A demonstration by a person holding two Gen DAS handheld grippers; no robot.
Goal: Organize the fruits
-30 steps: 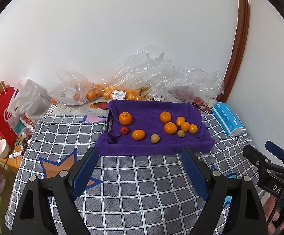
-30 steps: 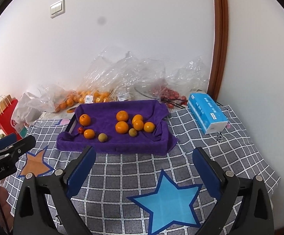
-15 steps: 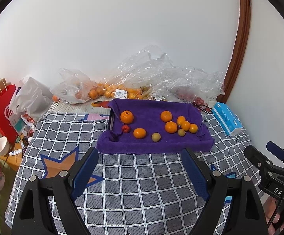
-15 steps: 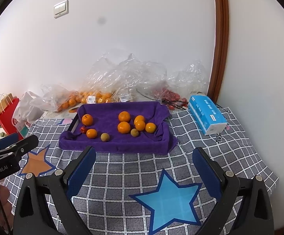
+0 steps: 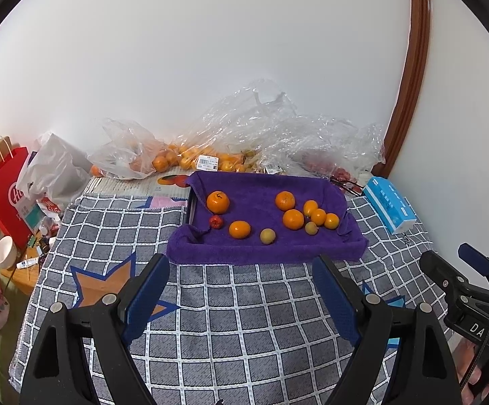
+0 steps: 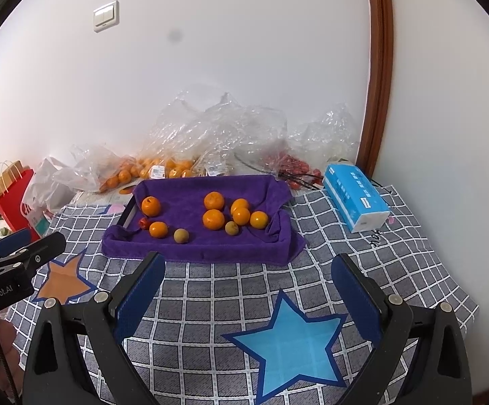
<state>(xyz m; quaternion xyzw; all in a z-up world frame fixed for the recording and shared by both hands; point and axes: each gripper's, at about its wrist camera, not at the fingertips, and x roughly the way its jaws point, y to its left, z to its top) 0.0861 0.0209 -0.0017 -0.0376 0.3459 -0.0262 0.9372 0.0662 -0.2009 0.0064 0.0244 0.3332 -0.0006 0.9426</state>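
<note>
Looking along the left gripper, its jaws stand wide apart and hold nothing; only checked cloth shows between the blue pads. The purple towel tray lies straight ahead and a little further out, its long side across the view. On it the fruits make two groups: a big orange, a small red fruit, another orange and a yellowish fruit to the left and middle, and a tight cluster of oranges to the right. Bare towel between the groups gives room to come down. The right gripper shows at the right edge, well apart from the tray.

From the right wrist view, the right gripper is also wide open and empty. The tray sits ahead and slightly left; the cluster is the nearer group for this hand, I think, and the left group suits the left hand. A raised towel fold just beside the cluster could catch a finger. A blue tissue pack lies right of the tray, apart from it.
</note>
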